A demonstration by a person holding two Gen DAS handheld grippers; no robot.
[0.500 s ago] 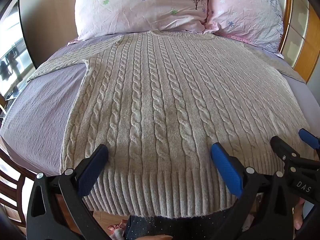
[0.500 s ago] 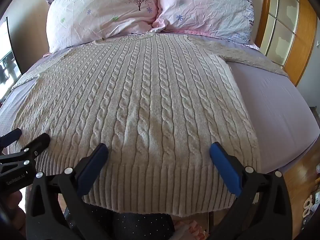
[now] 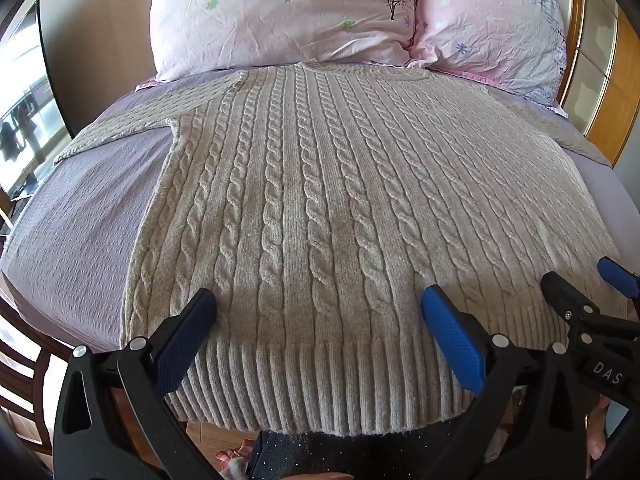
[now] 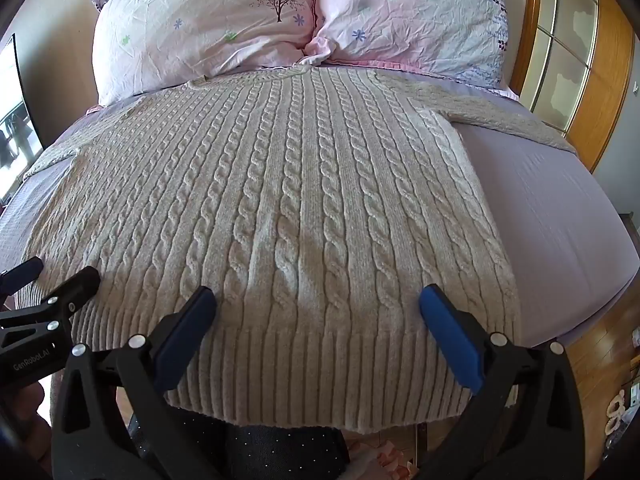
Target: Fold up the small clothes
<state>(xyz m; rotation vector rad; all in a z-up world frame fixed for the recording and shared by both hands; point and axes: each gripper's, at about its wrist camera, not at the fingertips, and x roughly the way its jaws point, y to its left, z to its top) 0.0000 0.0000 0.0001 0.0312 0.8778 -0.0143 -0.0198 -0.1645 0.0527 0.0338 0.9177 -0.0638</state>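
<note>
Frankly, very little has changed in the last half second: the grey cable-knit sweater (image 3: 320,208) lies spread flat, face up, filling the middle of both views just as it did a moment ago, its ribbed hem (image 3: 320,384) hanging slightly over the near edge of the bed at the bottom of the frame and its neckline up against the pillows. One sleeve (image 3: 132,128) runs out toward the upper left of the left wrist view; the other sleeve (image 4: 500,116) stretches toward the upper right of the right wrist view. No crease, fold or lift shows anywhere in the knit, so I'd judge the folding has not yet begun. The left gripper (image 3: 320,312) hovers over the hem with its jaws spread wide and nothing between them, and the right gripper (image 4: 318,308) does the same beside it, equally wide and empty; both have held almost the same pose as before, perhaps nudged a touch. Each shows at the edge of the other's view, so they sit close together over the lower part of the garment. Beyond the sweater, the lilac bedsheet (image 4: 560,208) shows bare on either side, two pink floral pillows (image 3: 280,16) lean at the top, and a wooden headboard (image 4: 600,80) curves down the right edge. It reads as a pause before the first grasp, likely at the hem or a sleeve.
</note>
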